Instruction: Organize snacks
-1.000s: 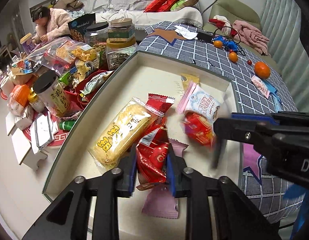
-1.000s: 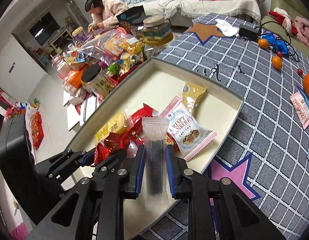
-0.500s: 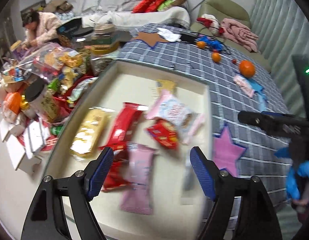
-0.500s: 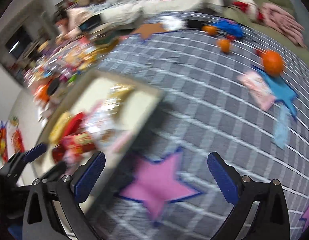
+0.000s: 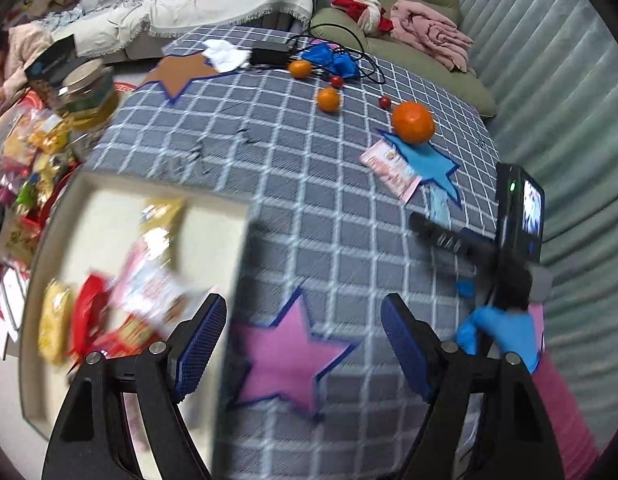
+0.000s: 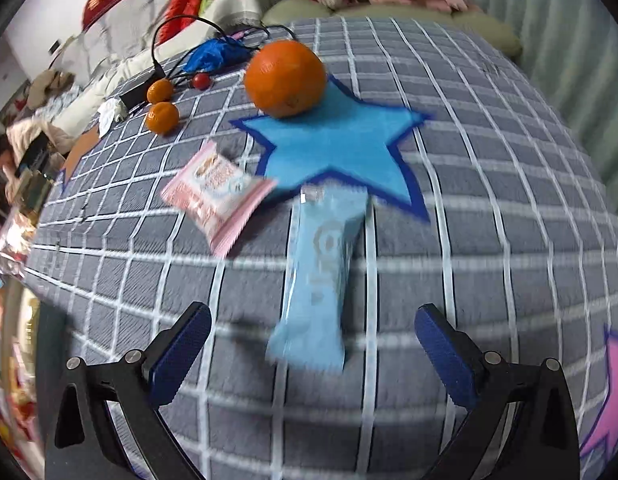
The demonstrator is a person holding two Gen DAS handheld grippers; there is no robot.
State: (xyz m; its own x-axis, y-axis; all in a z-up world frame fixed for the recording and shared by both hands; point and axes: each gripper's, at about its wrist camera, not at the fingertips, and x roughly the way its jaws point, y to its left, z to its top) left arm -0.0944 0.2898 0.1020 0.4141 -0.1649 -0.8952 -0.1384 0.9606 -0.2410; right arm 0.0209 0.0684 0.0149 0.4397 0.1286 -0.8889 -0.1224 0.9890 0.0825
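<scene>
Right wrist view shows my right gripper (image 6: 312, 354) spread wide and empty over the blue snack bar (image 6: 321, 268) lying flat beside the pink packet (image 6: 217, 192) on the checked cloth (image 6: 489, 216), so I may pinch cloth or slip off its slick wrapper.

1. Left gripper (image 5: 303, 344) — black angular arms, blue ribbed pads, silver screw heads at the joints.
2. Right gripper (image 6: 311, 350) — same black frame, blue textured pads, silver screws.
3. Right hand (image 5: 499, 334) wears a blue glove and a pink sleeve (image 5: 565, 404).
</scene>
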